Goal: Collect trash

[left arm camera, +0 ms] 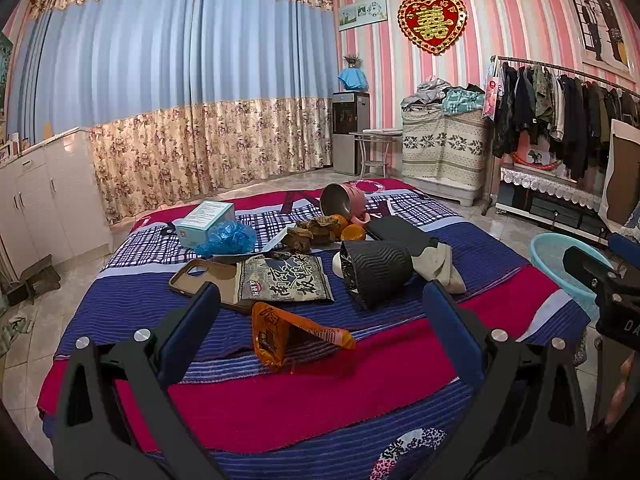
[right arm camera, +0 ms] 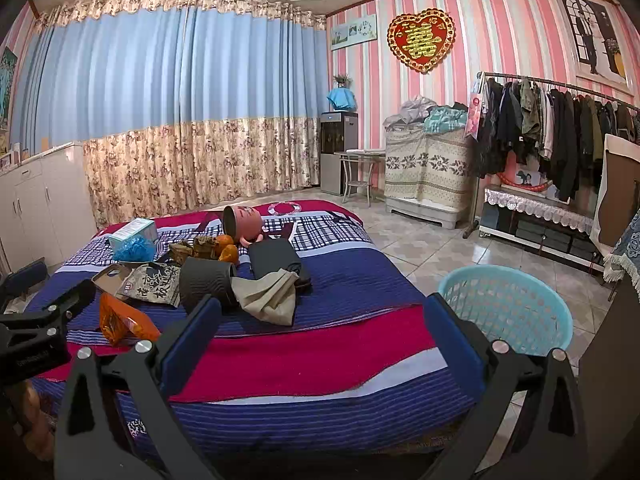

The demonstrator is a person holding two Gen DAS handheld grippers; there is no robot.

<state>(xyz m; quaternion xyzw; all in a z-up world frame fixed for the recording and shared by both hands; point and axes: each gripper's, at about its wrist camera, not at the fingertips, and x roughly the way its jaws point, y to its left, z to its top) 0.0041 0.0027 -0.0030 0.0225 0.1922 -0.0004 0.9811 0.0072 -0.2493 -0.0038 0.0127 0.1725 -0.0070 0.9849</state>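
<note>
Near half of the bed (left arm camera: 304, 400) is bare. Beyond the orange wrapper (left arm camera: 280, 336), clutter crowds the middle. The basket (right arm camera: 508, 312) stands unobstructed beside the bed.

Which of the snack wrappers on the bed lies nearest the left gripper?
The orange wrapper, lying just ahead of the open left gripper. The grey printed packet lies farther back, beside the phone case.

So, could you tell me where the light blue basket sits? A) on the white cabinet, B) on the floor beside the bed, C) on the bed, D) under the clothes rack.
B: the light blue basket stands on the tiled floor, just off the bed's edge.
</note>
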